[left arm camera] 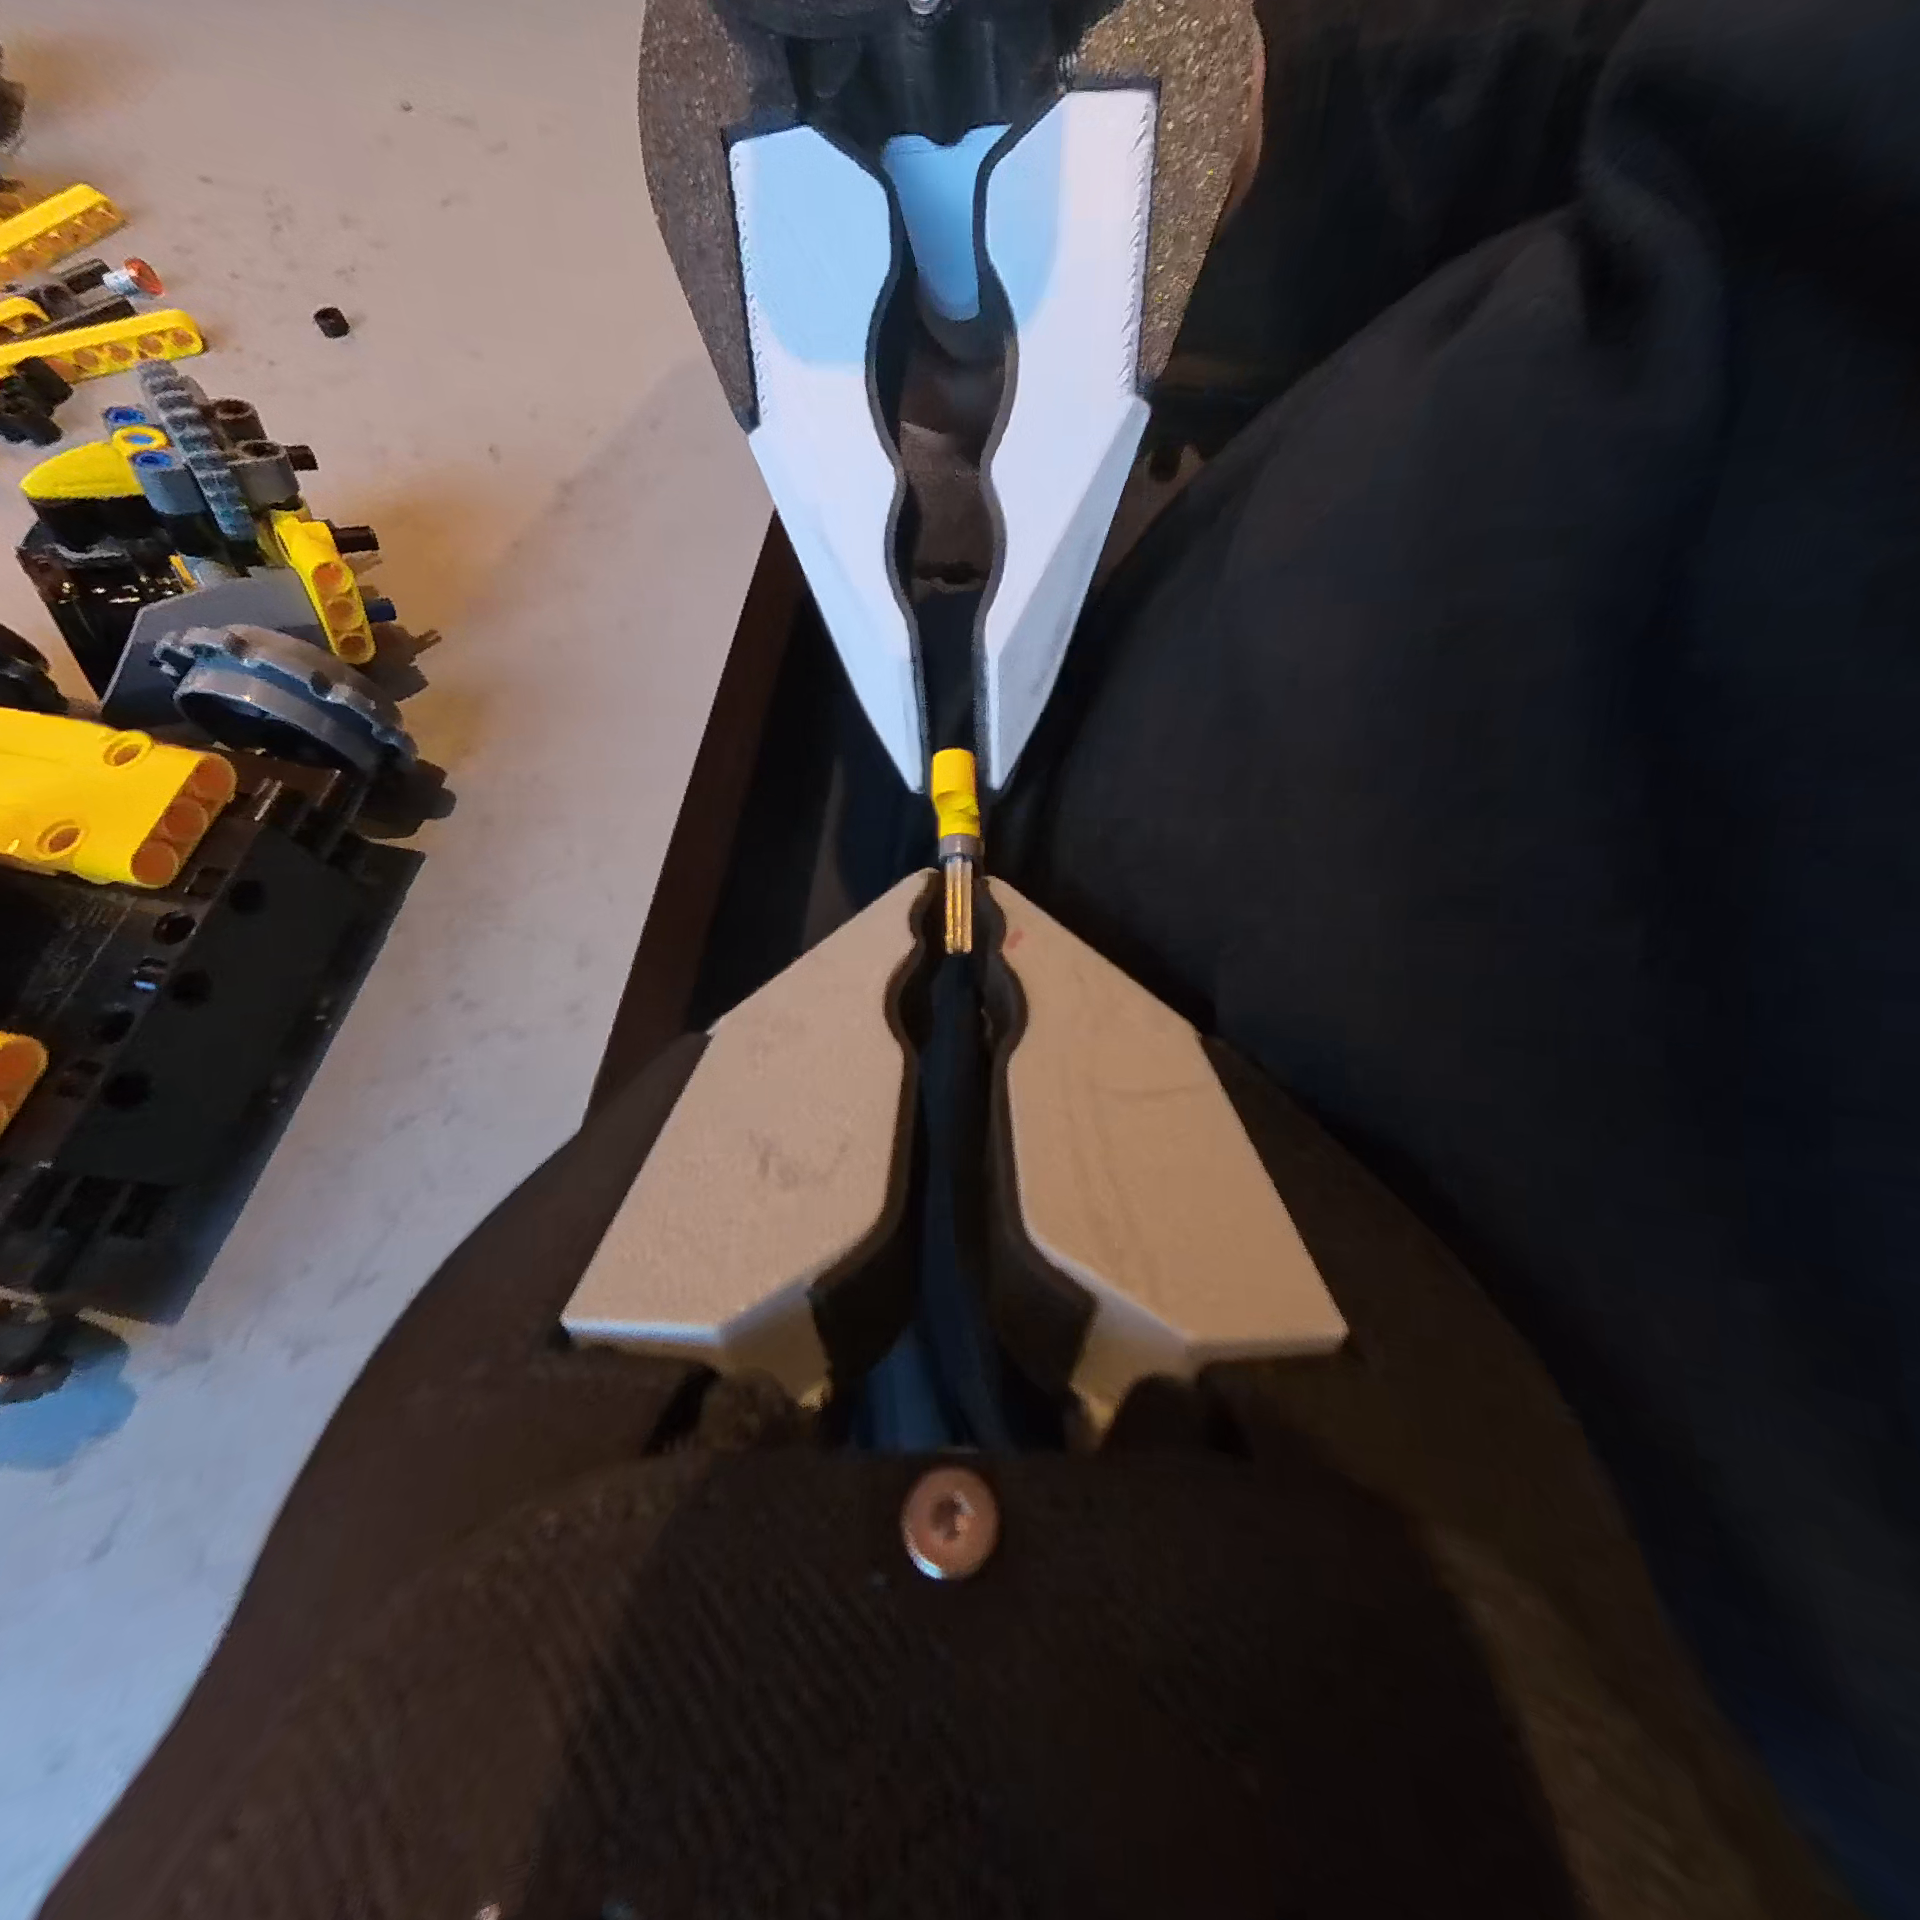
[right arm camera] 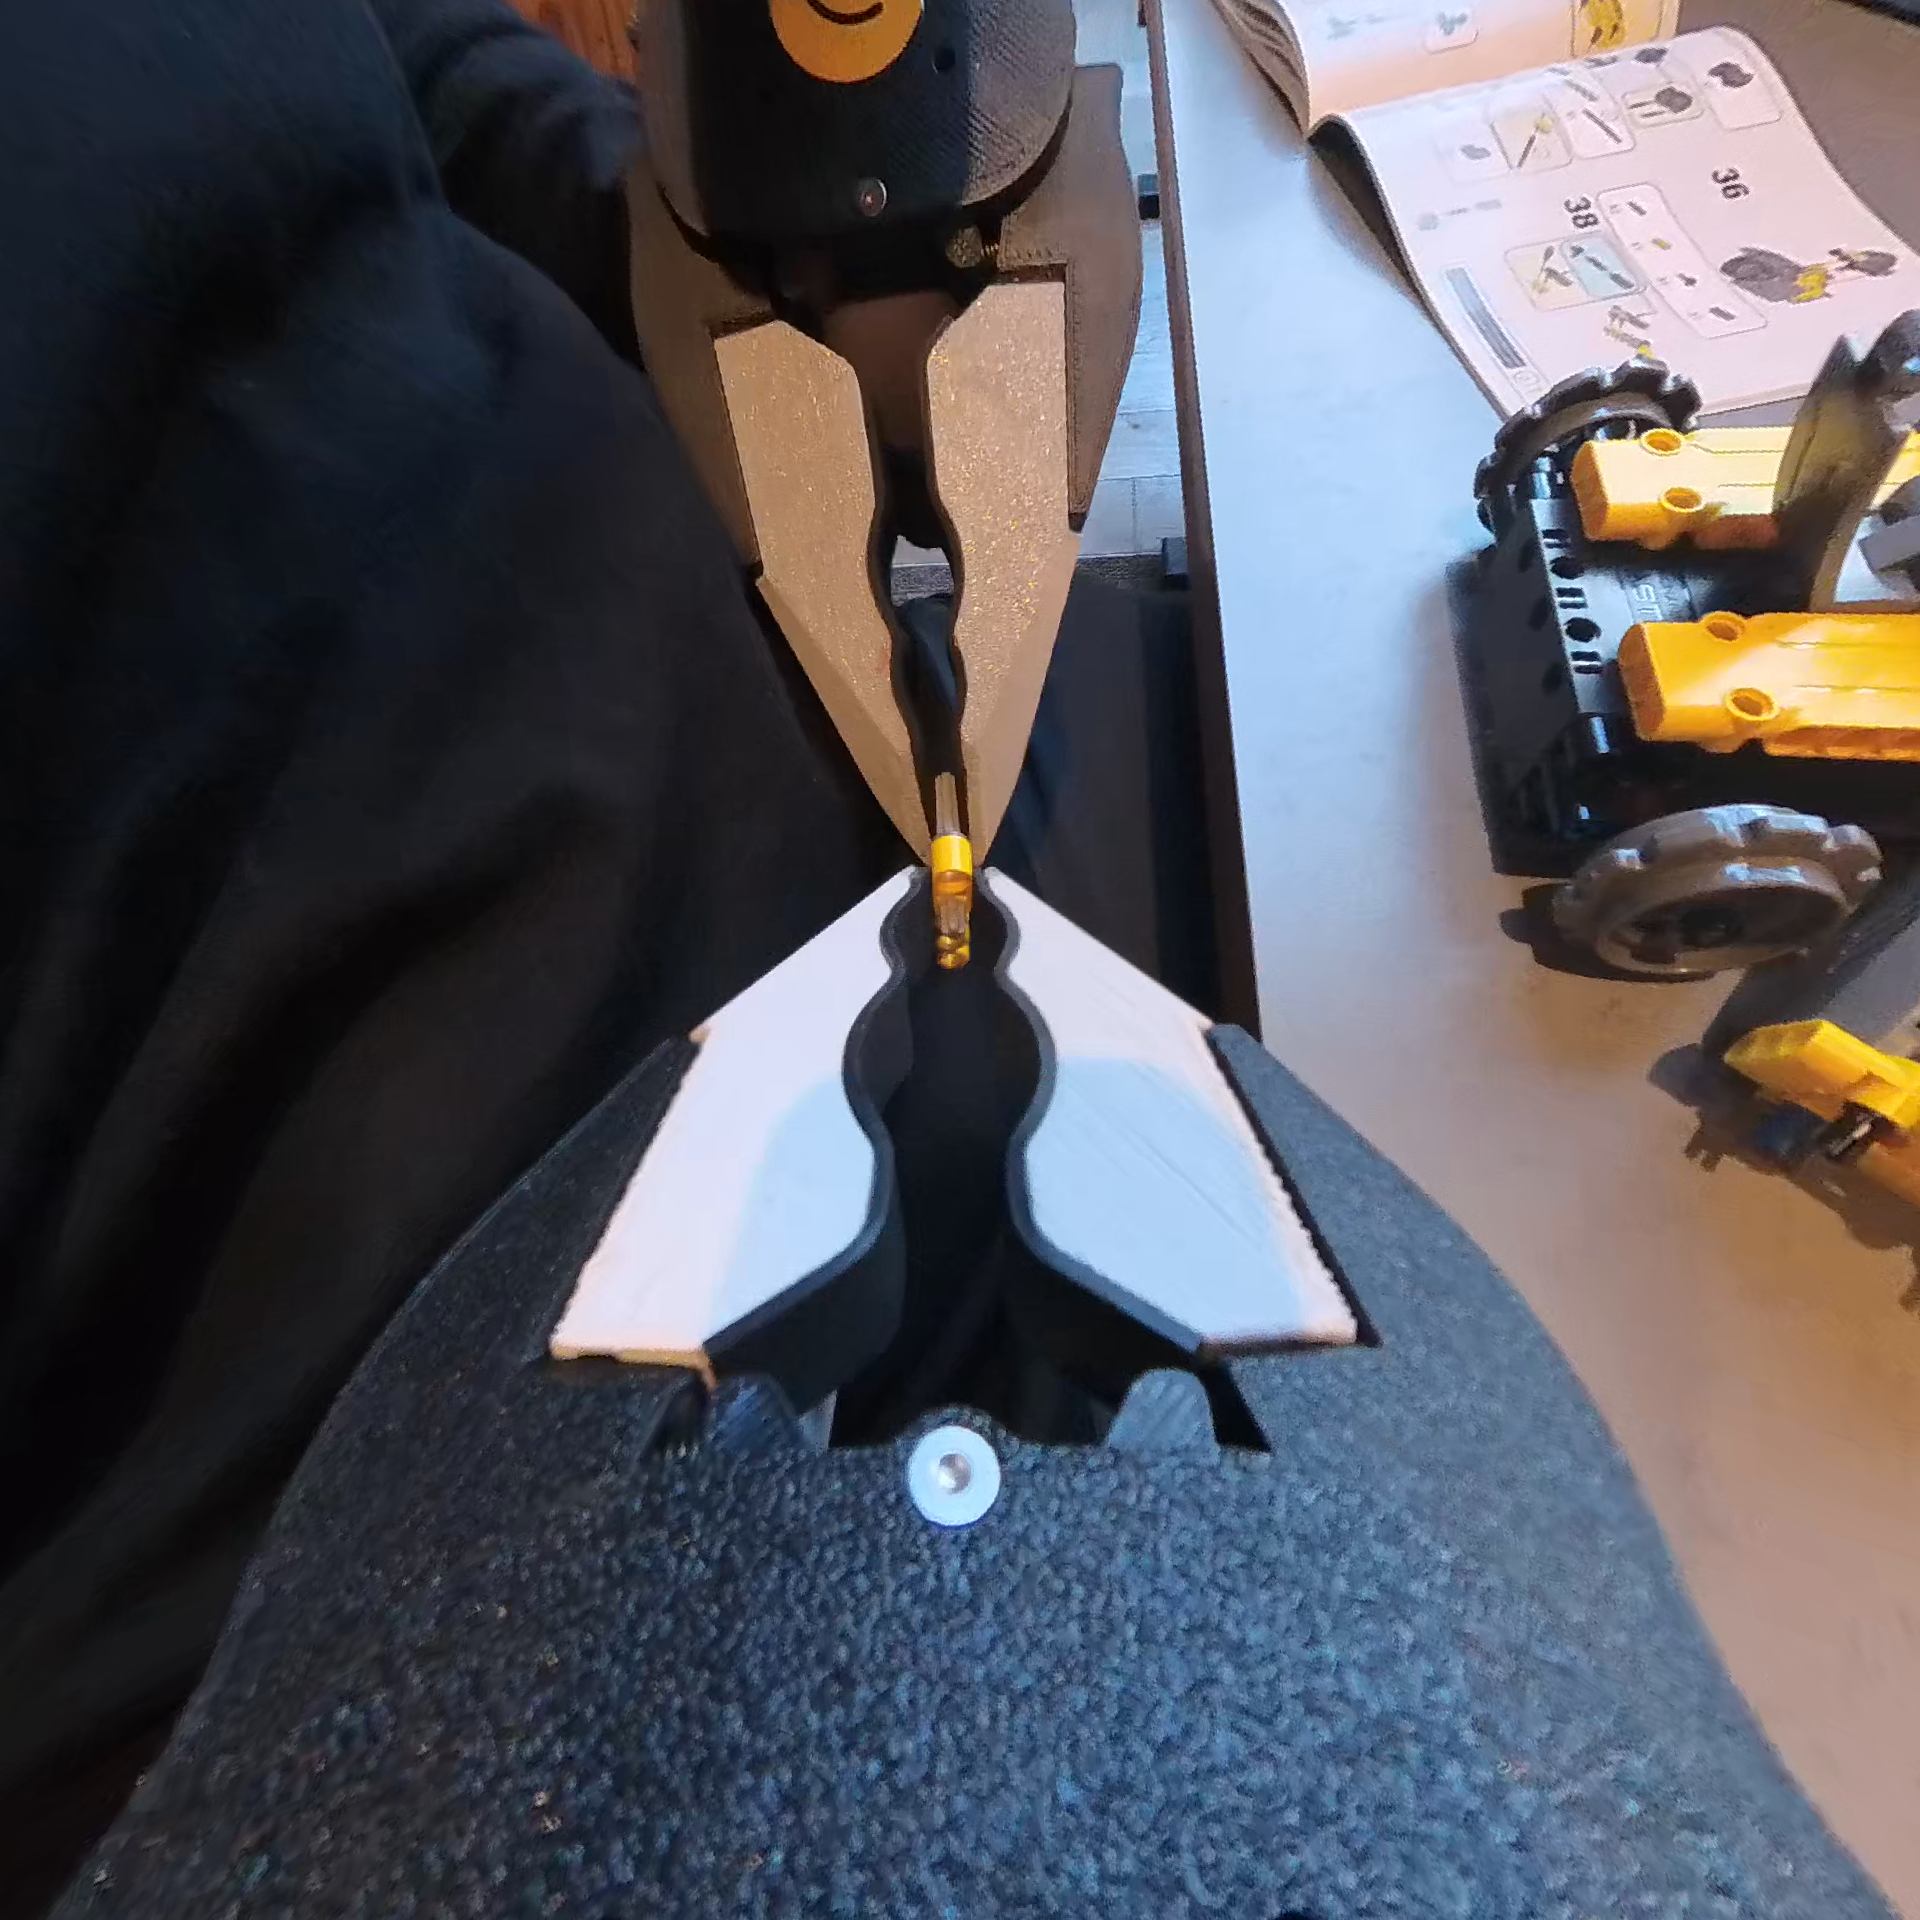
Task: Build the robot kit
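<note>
My two grippers meet tip to tip beside the table edge, over dark clothing. My left gripper point(left arm camera: 956, 883) is shut on a thin grey axle point(left arm camera: 956, 909). My right gripper point(right arm camera: 951, 881) is shut on a small yellow connector point(right arm camera: 951, 862). The axle's end sits in the connector, so the two parts are joined in one line. In the left wrist view the right gripper point(left arm camera: 956, 779) comes in from the top with the yellow connector point(left arm camera: 956, 795). In the right wrist view the left gripper point(right arm camera: 948, 836) comes in from the top with the axle point(right arm camera: 948, 798).
A partly built yellow and black brick vehicle point(left arm camera: 156, 935) with grey wheels stands on the pale table point(left arm camera: 468, 312), also in the right wrist view point(right arm camera: 1714, 644). Loose yellow beams point(left arm camera: 62, 229) and a small black piece point(left arm camera: 330, 320) lie near it. An open instruction booklet point(right arm camera: 1558, 156) lies behind it. A person's dark clothing point(right arm camera: 312, 727) fills the other side. Left and right tips are no more than a few centimetres apart. Both grippers' tips are roughly 25 centimetres from the small black piece point(left arm camera: 330, 320).
</note>
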`<state>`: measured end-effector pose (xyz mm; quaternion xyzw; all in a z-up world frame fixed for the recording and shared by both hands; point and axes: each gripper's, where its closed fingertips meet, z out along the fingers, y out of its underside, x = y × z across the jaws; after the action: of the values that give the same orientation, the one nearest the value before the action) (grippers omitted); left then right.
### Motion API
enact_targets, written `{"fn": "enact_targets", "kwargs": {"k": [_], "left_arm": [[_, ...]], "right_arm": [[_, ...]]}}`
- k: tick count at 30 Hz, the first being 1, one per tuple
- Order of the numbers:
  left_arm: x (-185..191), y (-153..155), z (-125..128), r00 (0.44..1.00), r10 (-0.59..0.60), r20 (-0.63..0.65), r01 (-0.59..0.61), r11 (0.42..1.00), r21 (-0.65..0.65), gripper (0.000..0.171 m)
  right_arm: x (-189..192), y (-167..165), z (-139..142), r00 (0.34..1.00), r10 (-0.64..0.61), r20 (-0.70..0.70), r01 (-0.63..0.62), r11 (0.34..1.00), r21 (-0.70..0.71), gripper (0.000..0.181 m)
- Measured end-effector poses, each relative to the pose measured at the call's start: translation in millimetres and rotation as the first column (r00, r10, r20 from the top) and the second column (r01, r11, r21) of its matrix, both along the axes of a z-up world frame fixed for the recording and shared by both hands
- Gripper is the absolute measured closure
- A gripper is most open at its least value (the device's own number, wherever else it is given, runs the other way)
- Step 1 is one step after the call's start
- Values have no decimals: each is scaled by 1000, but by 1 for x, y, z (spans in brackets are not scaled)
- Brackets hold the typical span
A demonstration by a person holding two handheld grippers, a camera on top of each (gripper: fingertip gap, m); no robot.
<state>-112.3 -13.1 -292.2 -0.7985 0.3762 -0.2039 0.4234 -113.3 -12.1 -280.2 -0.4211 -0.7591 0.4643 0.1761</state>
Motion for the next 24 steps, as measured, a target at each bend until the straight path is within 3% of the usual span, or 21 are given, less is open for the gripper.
{"fn": "enact_targets", "kwargs": {"k": [8,12,20,24], "left_arm": [[-6,2,-3,999,33,-6,-33,999,11,170],[-3,-4,-15,999,31,-10,-32,998,-50,170],[5,-6,-18,999,1,36,2,996,-90,170],[-3,3,-19,998,56,3,-55,997,-56,170]], "right_arm": [[-4,1,-6,1000,-17,-6,17,999,38,175],[-1,-4,-21,999,11,49,-14,998,53,175],[-11,-18,-9,997,62,-38,-64,997,-39,175],[-18,-9,-10,1000,25,-17,-25,999,45,174]]}}
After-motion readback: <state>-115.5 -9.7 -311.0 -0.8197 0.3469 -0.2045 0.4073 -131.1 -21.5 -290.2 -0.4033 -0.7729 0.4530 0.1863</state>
